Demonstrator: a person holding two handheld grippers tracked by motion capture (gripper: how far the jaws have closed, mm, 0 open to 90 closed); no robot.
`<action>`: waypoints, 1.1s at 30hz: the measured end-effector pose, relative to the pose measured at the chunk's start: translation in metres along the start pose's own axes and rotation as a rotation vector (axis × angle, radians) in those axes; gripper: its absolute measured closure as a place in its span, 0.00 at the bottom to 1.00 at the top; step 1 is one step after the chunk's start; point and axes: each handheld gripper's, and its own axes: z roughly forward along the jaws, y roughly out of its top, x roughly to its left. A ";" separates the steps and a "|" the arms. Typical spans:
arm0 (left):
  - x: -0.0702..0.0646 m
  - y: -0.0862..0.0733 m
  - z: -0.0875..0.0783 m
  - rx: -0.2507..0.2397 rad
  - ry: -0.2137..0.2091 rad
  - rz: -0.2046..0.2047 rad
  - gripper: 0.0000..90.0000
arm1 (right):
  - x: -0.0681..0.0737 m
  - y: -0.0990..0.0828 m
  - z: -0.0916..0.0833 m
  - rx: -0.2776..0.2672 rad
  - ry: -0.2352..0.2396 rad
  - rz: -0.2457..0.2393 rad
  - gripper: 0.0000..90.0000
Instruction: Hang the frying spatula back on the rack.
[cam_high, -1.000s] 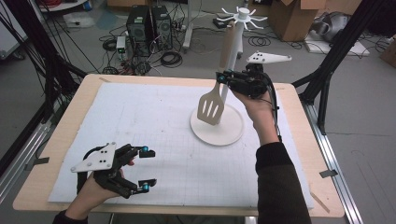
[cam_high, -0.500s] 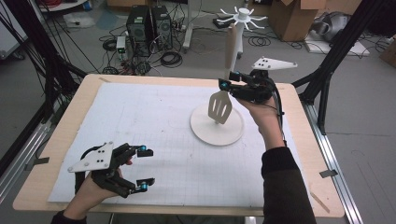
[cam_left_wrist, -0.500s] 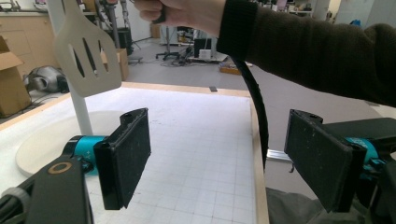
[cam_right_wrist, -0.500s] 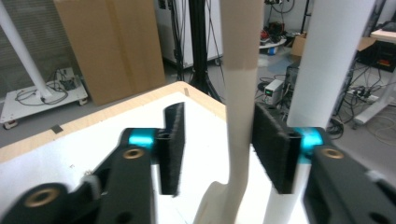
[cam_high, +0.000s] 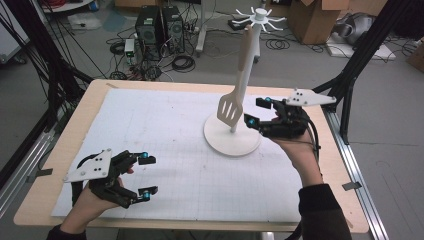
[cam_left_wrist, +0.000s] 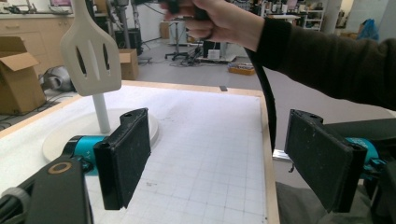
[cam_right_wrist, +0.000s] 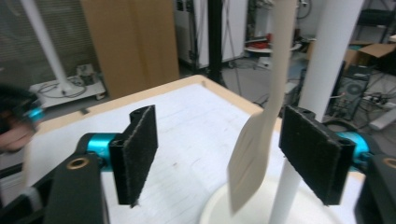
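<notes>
Step in hand, by my read: letting go of the pale slotted plastic spatula (cam_high: 231, 109), now hung by its handle from the white rack stand w/ round base & spoked top (cam_high: 233, 141), blade low beside the pole. Best to back the right gripper (cam_high: 256, 112) straight off so it doesn't knock the blade. Its jaws have just been opening; blade between them, pads not pressing. Right forearm reaches in from table's right edge, jaws level, pointing at pole. Left gripper (cam_high: 146, 174) rests near front-left, jaws spread, nothing in them.

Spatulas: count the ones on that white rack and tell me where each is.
1. The spatula hangs from the rack top beside its pole, blade just above the round base, left of the right gripper.
</notes>
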 end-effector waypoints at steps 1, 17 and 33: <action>0.000 0.000 -0.001 0.000 0.004 -0.002 0.25 | 0.000 0.000 0.000 0.000 0.000 0.000 0.28; 0.014 -0.017 -0.018 -0.004 0.055 -0.010 0.24 | 0.033 -0.097 -0.045 -0.028 0.067 -0.035 0.16; 0.032 -0.047 -0.043 0.021 0.162 -0.067 0.24 | 0.024 -0.144 -0.049 -0.001 0.033 0.023 0.16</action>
